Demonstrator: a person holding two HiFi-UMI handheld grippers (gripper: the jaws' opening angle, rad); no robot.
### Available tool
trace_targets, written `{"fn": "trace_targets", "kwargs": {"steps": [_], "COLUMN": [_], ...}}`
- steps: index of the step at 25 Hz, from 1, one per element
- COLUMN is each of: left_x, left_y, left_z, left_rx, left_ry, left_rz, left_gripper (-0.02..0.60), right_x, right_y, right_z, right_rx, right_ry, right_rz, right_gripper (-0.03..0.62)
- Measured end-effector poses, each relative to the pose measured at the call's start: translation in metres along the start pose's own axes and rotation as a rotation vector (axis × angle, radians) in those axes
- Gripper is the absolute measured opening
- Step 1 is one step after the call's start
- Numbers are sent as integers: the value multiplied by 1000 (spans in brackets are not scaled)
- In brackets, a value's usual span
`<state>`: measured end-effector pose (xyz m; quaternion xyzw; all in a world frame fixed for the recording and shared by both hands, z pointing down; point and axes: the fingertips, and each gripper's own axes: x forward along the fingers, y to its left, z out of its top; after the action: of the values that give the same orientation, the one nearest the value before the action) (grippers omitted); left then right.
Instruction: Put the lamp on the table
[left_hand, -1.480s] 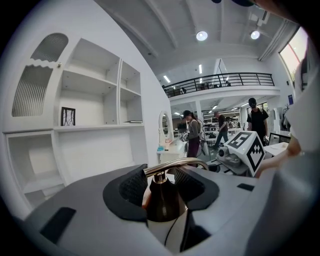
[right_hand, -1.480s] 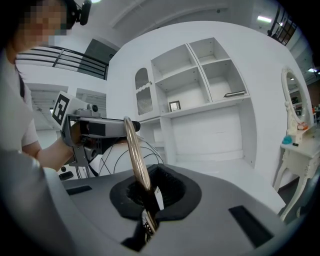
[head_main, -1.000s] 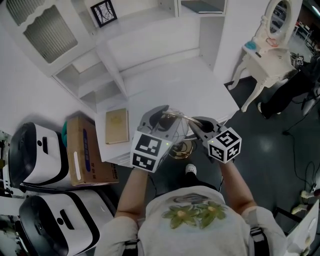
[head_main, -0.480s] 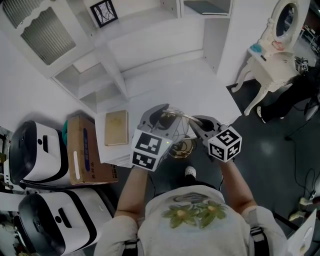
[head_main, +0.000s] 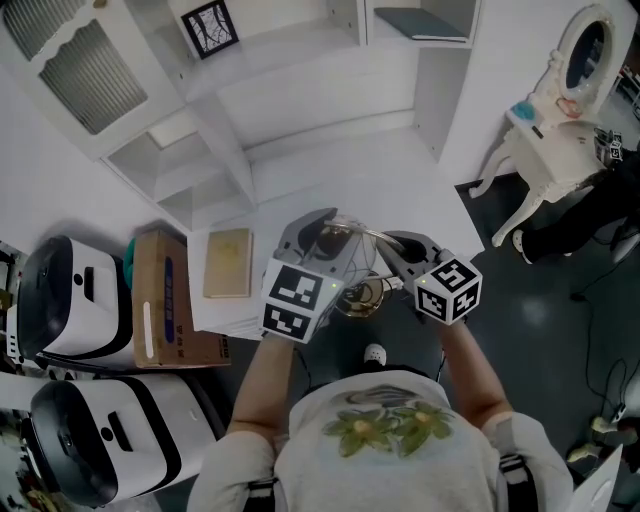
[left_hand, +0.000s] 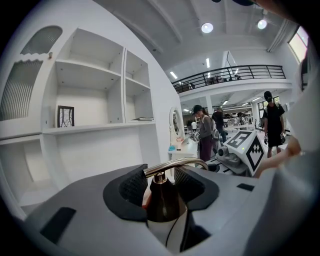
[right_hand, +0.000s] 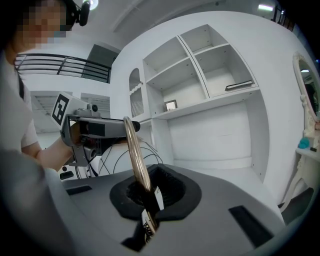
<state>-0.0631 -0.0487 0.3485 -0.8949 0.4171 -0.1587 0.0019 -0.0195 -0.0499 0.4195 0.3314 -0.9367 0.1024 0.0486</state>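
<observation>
The lamp hung just off the edge of the worktop, my left fingers clamped on its neck, right fingers on its brass arm; that thin arm might slip, tipping it.

The white bench is standing ahead, with white shelving rising along its far left. A tan book is lying on its near left corner, and a brown cardboard box is sitting on the floor just left of that. The brass curved-arm lamp is hanging just beside the bench's near edge, the left tool and right tool both clamping it.
</observation>
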Motion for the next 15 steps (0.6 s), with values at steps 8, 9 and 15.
{"fn": "trace_targets", "kwargs": {"steps": [8,9,15], "left_x": [27,30,46], "left_y": [6,6,6], "left_z": [13,13,15], "left_rx": [7,6,-1], "left_ry": [-6,-5,3], "left_rz": [39,40,37], "left_gripper": [189,189,189], "right_x": [5,5,5], "right_y": [-31,-35,-51], "right_z": [11,11,12], "right_rx": [-17,-19,-12], "right_ry": [-7,-6,-5], "right_rz": [21,22,16], "right_gripper": [29,29,29]}}
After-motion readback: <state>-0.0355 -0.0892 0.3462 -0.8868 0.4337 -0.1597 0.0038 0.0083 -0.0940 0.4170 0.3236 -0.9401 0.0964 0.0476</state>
